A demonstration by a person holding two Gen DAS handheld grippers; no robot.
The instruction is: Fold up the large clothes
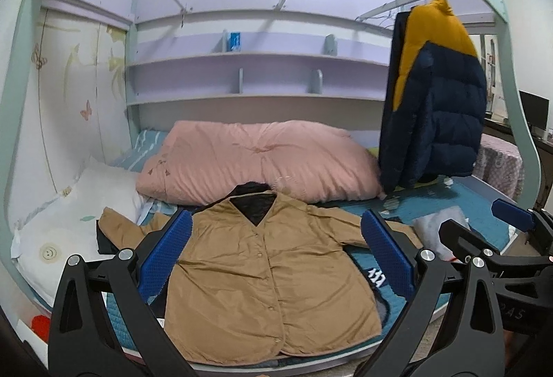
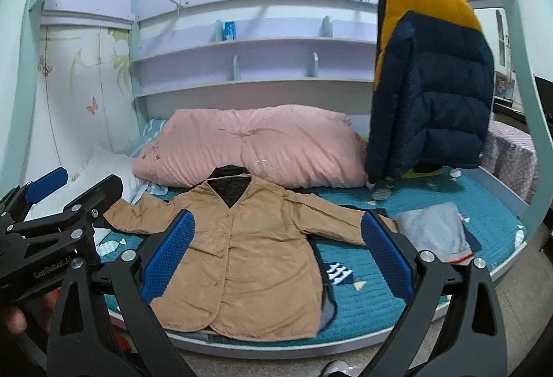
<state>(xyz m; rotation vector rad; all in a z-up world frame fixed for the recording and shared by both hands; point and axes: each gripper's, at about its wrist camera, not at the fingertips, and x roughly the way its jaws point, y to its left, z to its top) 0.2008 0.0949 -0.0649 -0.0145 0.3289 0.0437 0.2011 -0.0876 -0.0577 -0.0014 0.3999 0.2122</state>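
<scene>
Both claws, left (image 1: 276, 256) & right (image 2: 278, 252), gape wide w/ nothing held, tan jacket (image 1: 262, 276) flat on bed beyond them.

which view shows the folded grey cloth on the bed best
The right wrist view: the folded grey cloth lies whole and unobstructed on the teal bedspread, right of the tan jacket. In the left wrist view the right tongs cover part of it.

Evenly, softly lit from overhead; shadows faint. Strong fisheye bending on the pale mint-green bed frame (image 1: 20, 72) far outside the jaws, black vignette at corners. Mild softness throughout; no glare.
</scene>
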